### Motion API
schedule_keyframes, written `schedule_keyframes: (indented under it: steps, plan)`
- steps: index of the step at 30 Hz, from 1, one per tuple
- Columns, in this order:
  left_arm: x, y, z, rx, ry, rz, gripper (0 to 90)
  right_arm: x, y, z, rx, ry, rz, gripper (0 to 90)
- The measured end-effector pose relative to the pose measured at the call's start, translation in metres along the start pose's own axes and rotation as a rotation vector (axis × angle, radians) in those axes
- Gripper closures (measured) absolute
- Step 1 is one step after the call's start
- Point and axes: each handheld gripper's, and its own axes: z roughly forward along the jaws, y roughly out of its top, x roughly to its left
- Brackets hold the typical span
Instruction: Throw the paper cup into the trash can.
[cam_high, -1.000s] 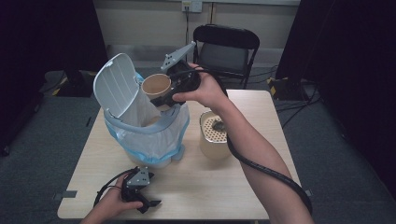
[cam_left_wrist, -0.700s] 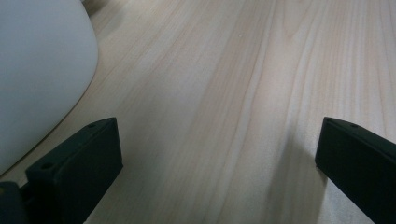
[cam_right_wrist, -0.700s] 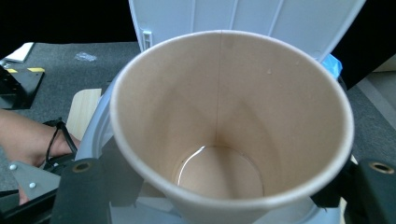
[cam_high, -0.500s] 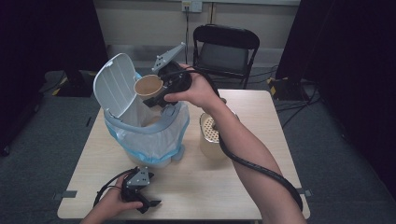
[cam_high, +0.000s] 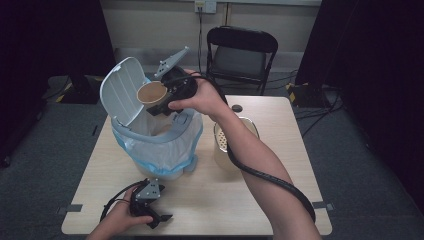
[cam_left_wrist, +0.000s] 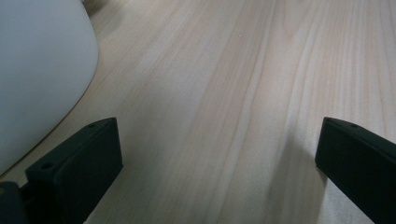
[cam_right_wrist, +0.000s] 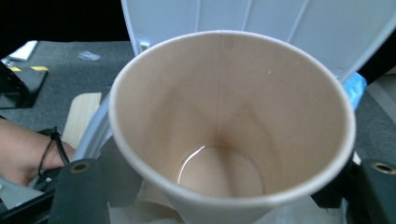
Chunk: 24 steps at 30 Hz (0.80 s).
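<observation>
Right tool (cam_high: 162, 97) clamps a light, crushable paper cup (cam_high: 151, 93) by its wall over the bin (cam_high: 155, 145); left tool (cam_high: 150, 202) rests wide open, empty.

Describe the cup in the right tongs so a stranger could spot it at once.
Find the white bin with the blue liner on the wooden table. Just above its open mouth, before the raised lid, the right tongs hold a tilted brown paper cup. It is the one thing held in the air.
</observation>
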Motion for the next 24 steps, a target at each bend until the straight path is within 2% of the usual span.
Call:
schedule_keyframes:
  steps: [3,4,6,13,19,24]
  plan:
    - [0.0,0.0,0.0,-0.004,-0.004,-0.001,0.0,0.0,0.001,0.002,-0.023,0.019,0.023,24.4]
    - [0.0,0.0,0.0,-0.001,-0.003,0.0,0.0,0.001,0.001,0.003,-0.024,0.026,0.027,20.8]
    - [0.0,0.0,0.0,-0.004,-0.004,-0.001,0.0,0.002,0.0,0.003,-0.001,0.013,0.036,16.3]
    - [0.0,0.0,0.0,-0.001,-0.005,-0.002,0.0,-0.001,-0.006,-0.009,-0.044,0.01,0.059,16.8]
    - [0.0,0.0,0.0,0.001,-0.001,-0.002,0.0,-0.001,-0.02,-0.029,-0.053,-0.005,0.073,17.7]
    - [0.0,0.0,0.0,-0.002,-0.006,-0.003,0.0,-0.001,-0.037,-0.043,-0.04,-0.022,0.085,17.7]
